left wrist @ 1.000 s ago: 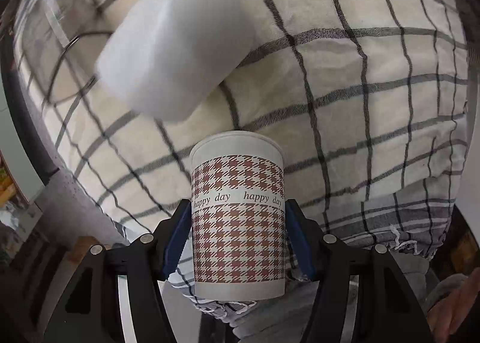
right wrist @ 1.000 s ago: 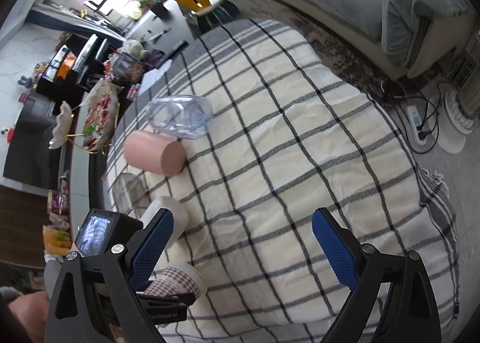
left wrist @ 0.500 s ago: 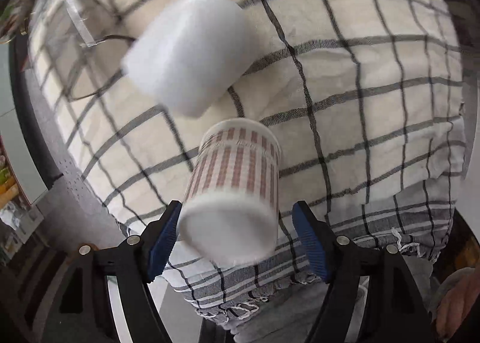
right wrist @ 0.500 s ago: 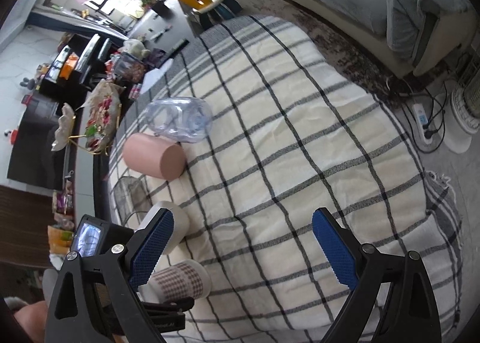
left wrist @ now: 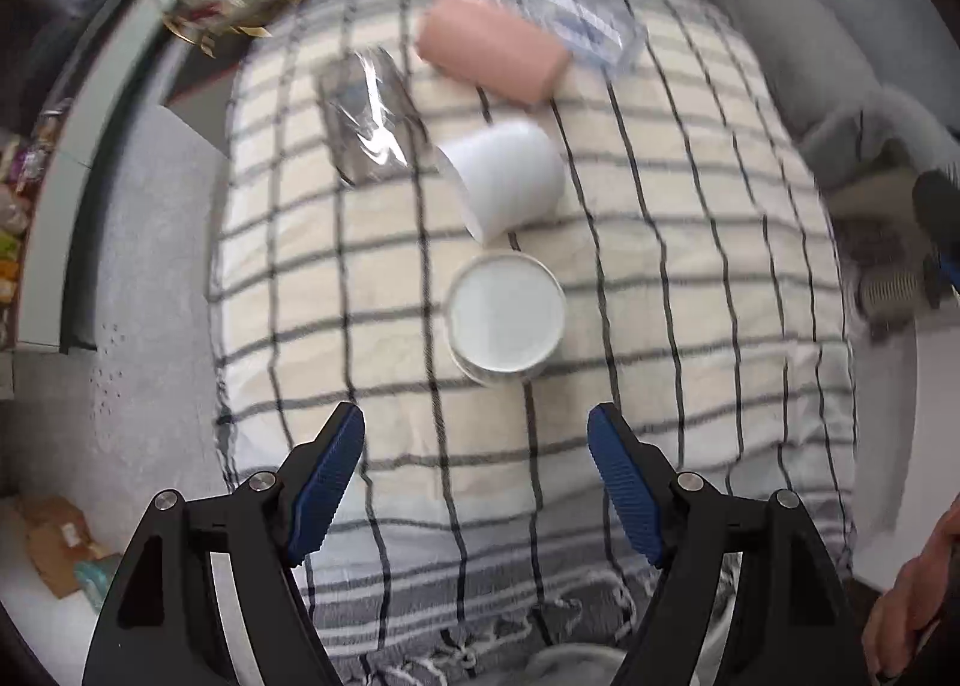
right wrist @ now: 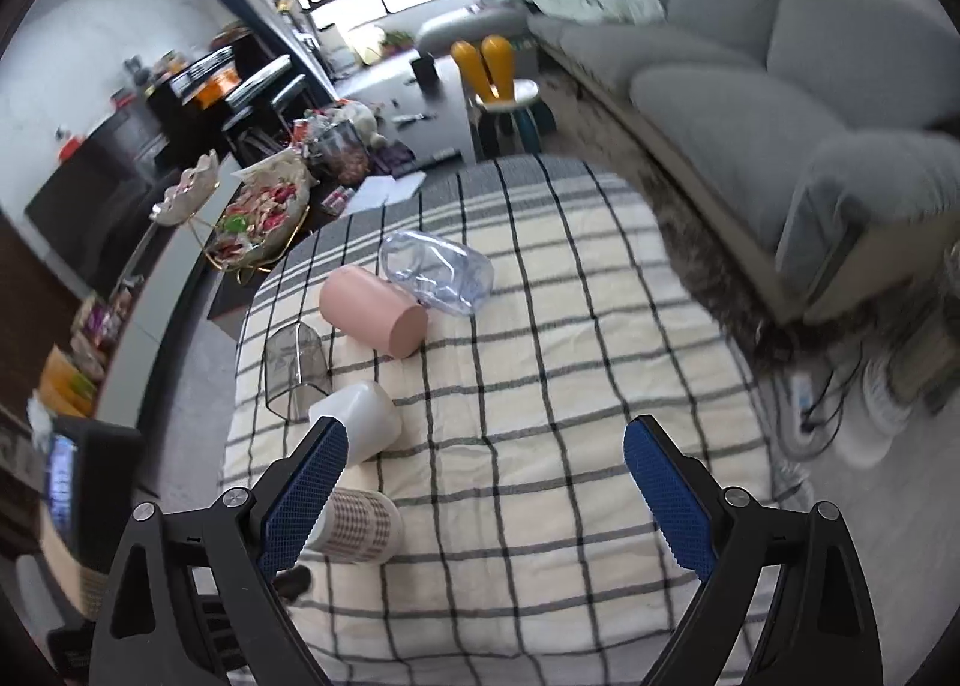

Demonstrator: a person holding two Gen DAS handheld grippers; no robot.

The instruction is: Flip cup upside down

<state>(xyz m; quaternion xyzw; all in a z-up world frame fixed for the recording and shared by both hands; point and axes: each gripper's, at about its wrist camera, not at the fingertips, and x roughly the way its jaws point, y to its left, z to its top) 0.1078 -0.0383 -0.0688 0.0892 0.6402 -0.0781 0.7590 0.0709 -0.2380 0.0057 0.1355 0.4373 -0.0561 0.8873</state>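
Left wrist view looks down on the houndstooth-patterned paper cup (left wrist: 506, 320), which stands upside down on the cream cloth with dark check lines (left wrist: 690, 326) covering the bench, its white base facing the camera. The left hand-held gripper (left wrist: 476, 476) hangs above and just short of the cup, its blue-padded fingers (left wrist: 327, 473) spread wide and grasping nothing.

Just beyond the paper cup a plain white cup (left wrist: 504, 179) lies on its side. Farther back a pink cylindrical cup (left wrist: 492, 53) also lies on its side, with a clear plastic container (left wrist: 576, 20) touching it and a smoky transparent cup (left wrist: 369, 116) to its left.

From the right wrist view, the right hand-held gripper (right wrist: 483, 491) is likewise released, fingers well apart over the cloth, nothing between them. The patterned cup (right wrist: 360, 527) shows just beside its left finger, partly hidden behind it. A grey sofa (right wrist: 750, 62) stands beyond the bench.
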